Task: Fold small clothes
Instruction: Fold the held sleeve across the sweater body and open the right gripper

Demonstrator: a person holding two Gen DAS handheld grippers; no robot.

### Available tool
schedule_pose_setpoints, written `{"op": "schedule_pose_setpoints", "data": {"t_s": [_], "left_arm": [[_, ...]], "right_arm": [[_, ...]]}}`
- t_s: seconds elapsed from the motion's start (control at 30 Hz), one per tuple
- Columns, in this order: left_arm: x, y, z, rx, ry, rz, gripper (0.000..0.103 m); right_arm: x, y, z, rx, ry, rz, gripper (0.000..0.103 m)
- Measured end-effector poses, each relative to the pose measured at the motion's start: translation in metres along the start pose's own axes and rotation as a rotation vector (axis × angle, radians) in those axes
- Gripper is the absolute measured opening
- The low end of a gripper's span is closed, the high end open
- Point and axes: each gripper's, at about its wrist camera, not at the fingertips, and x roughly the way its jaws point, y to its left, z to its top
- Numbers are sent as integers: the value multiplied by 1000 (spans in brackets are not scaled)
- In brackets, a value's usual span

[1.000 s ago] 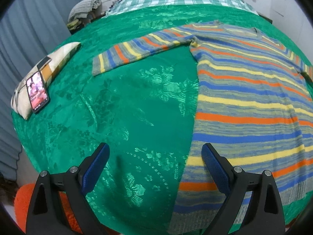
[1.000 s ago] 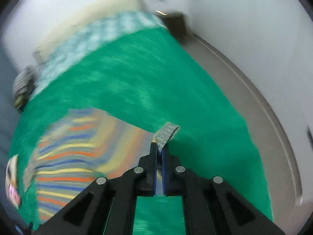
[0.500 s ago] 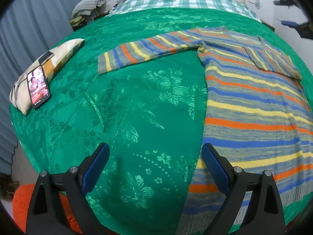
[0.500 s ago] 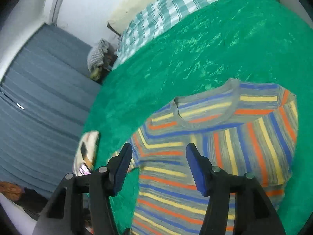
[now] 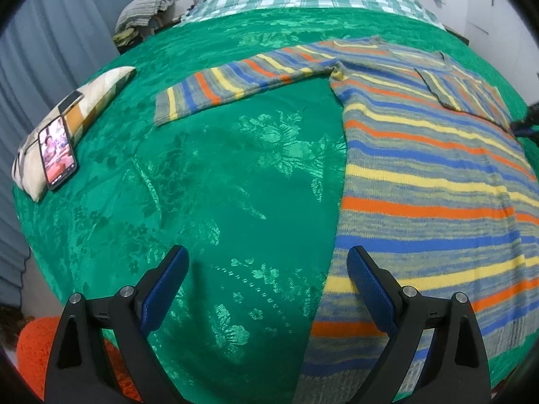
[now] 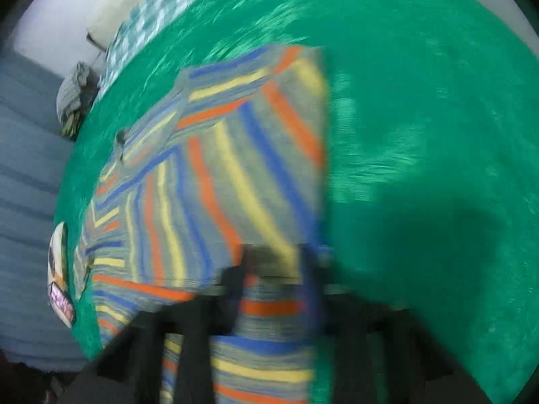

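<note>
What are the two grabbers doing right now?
Left gripper: open, holding nothing.
Right gripper: too blurred to tell, over the striped sweater.

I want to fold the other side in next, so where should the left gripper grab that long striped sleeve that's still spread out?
Probably at the cuff end of the sleeve, coming in from the sweater's outer left side, low along the green bedspread. The sleeve lies flat and fully extended away from the body, so its free end lifts easily. The left gripper is open and empty.
</note>
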Motion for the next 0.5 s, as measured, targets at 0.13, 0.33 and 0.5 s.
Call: {"op": "schedule_pose_setpoints", "data": {"t_s": [0.13,0.33,0.5], "left_arm": [[3,0,2,-19,7,-17,96],[-6,-7,0,9,-25,-32,96],[-9,-11,-3,25,-36,-46,96]], "right_arm": [[-36,6,-22,-64,-73,-53,33],[-83,40,-109,-288,-140,-11,52],[-98,53,-205,-375,-219,-42,59]]}}
